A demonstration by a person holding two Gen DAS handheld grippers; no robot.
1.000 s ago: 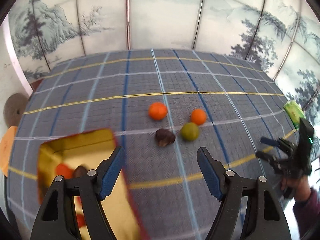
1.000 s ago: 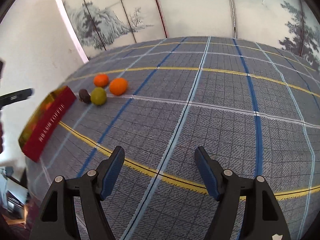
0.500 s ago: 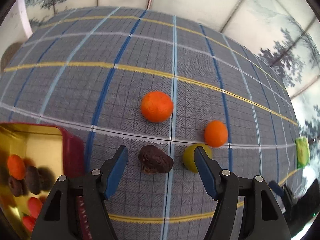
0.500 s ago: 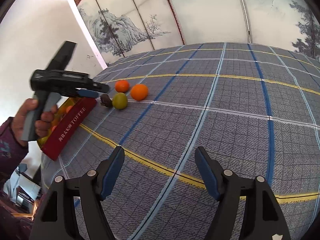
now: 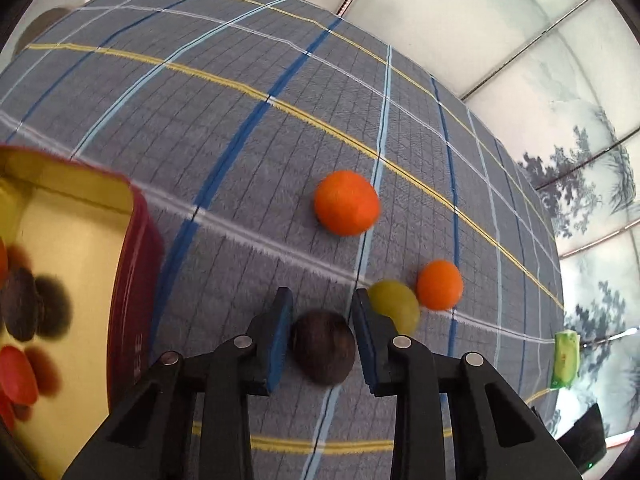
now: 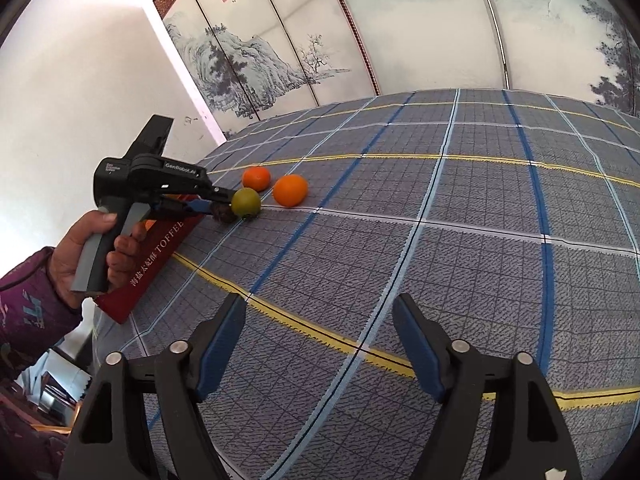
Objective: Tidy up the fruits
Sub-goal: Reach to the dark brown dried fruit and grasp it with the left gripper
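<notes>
My left gripper [image 5: 320, 300] has its two jaws around a dark brown fruit [image 5: 323, 346] on the checked cloth; the blue pads sit close at its sides and I cannot tell whether they press on it. A green fruit [image 5: 394, 310] lies just right of the right pad, with a small orange [image 5: 439, 285] beside it and a bigger orange [image 5: 346, 203] farther back. The red and gold tin [image 5: 134, 264] stands at the left with several fruits inside. My right gripper [image 6: 320, 324] is open and empty over bare cloth, far from the fruits [image 6: 246, 202].
A green packet [image 5: 565, 354] lies near the cloth's right edge. Painted screen panels [image 6: 420, 28] stand behind the table. The hand holding the left gripper [image 6: 148, 184] shows at the left of the right wrist view, over the tin [image 6: 160, 250].
My left gripper has moved forward and down to the brown fruit, and its jaws have narrowed around it. The right gripper has barely moved.
</notes>
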